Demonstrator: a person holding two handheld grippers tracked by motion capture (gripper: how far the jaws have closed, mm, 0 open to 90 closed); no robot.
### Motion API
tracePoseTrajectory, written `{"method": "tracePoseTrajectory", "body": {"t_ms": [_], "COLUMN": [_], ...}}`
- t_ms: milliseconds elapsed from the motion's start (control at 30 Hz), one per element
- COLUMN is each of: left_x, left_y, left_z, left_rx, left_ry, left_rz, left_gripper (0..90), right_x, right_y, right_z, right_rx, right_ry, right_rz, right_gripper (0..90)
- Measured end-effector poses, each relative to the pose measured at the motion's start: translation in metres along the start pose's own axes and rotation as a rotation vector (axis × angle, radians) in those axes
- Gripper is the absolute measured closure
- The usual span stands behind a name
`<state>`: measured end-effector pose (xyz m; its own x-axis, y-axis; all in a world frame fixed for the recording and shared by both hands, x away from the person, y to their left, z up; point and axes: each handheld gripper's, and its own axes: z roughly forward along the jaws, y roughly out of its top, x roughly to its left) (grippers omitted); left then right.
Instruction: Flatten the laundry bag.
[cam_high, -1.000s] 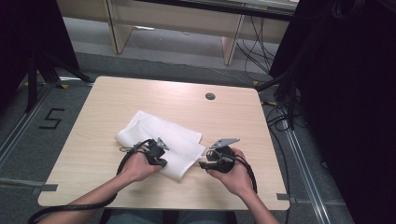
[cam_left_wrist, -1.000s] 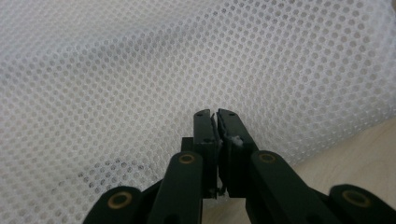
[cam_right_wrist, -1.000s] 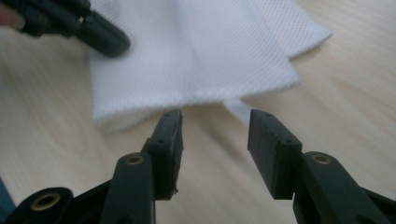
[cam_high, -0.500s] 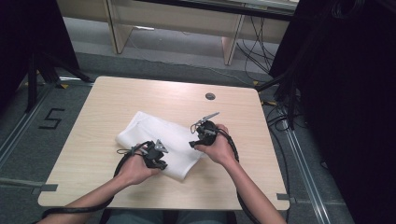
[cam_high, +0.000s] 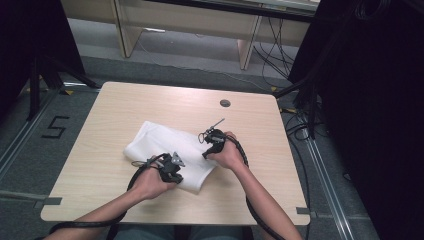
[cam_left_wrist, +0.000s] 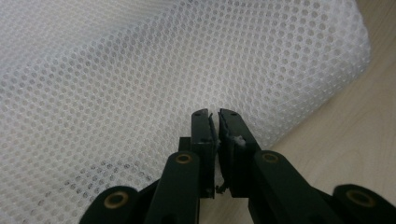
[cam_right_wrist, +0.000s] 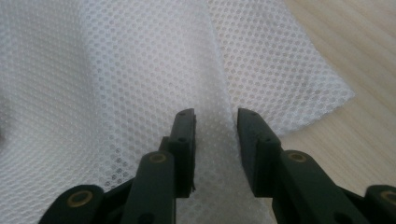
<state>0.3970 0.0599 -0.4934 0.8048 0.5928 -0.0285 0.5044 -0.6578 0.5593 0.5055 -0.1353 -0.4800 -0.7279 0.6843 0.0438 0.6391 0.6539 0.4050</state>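
wooden table (cam_high: 125, 110), left hand-held gripper (cam_left_wrist: 216, 122) pinching white mesh cloth (cam_left_wrist: 140, 70), right hand-held gripper (cam_right_wrist: 215, 122) closing, half-wide over it

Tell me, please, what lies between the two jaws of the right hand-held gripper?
In the right gripper view, a raised fold of the white mesh cloth lies between the jaws of the right hand-held gripper. They have just been closing, with gaps still visible beside the fold.
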Motion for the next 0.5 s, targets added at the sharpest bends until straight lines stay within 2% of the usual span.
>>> {"method": "tracePoseTrajectory", "body": {"t_ms": [33, 100, 167, 233, 267, 333, 367, 400, 467, 500], "left_x": [0.000, 0.000, 0.001, 0.001, 0.000, 0.001, 0.002, 0.002, -0.001, -0.003], "left_y": [0.000, 0.000, 0.000, 0.000, 0.000, 0.000, 0.000, 0.001, 0.002, 0.005], "left_z": [0.000, 0.000, -0.001, -0.001, 0.000, 0.000, -0.001, -0.003, -0.004, -0.006], "left_rx": [0.000, 0.001, 0.015, 0.012, -0.002, -0.010, -0.008, -0.009, -0.062, -0.066], "left_ry": [0.000, -0.004, -0.003, -0.007, -0.004, -0.008, -0.010, -0.017, -0.018, -0.024], "left_rz": [0.000, 0.002, 0.023, 0.018, 0.001, 0.008, 0.018, 0.027, 0.006, 0.032], "left_gripper": [83.8, 83.7, 83.7, 83.7, 83.7, 83.7, 83.9, 84.1, 84.9, 85.5], "right_x": [0.000, 0.001, 0.003, 0.006, 0.007, 0.008, 0.007, 0.007, 0.004, 0.003], "right_y": [0.000, 0.002, 0.003, 0.004, 0.005, 0.007, 0.008, 0.009, 0.012, 0.014], "right_z": [0.000, 0.000, 0.002, 0.001, -0.001, -0.005, -0.008, -0.012, -0.021, -0.031], "right_rx": [0.000, 0.010, 0.019, 0.025, 0.032, 0.025, 0.005, 0.011, -0.025, -0.034], "right_ry": [0.000, 0.014, 0.032, 0.020, 0.020, 0.015, 0.010, 0.010, -0.021, -0.045], "right_rz": [0.000, -0.005, -0.013, -0.020, -0.018, -0.009, -0.026, -0.011, -0.040, -0.040], "right_gripper": [71.1, 82.1, 87.9, 89.4, 89.6, 89.7, 89.7, 89.7, 89.7, 89.7]}}
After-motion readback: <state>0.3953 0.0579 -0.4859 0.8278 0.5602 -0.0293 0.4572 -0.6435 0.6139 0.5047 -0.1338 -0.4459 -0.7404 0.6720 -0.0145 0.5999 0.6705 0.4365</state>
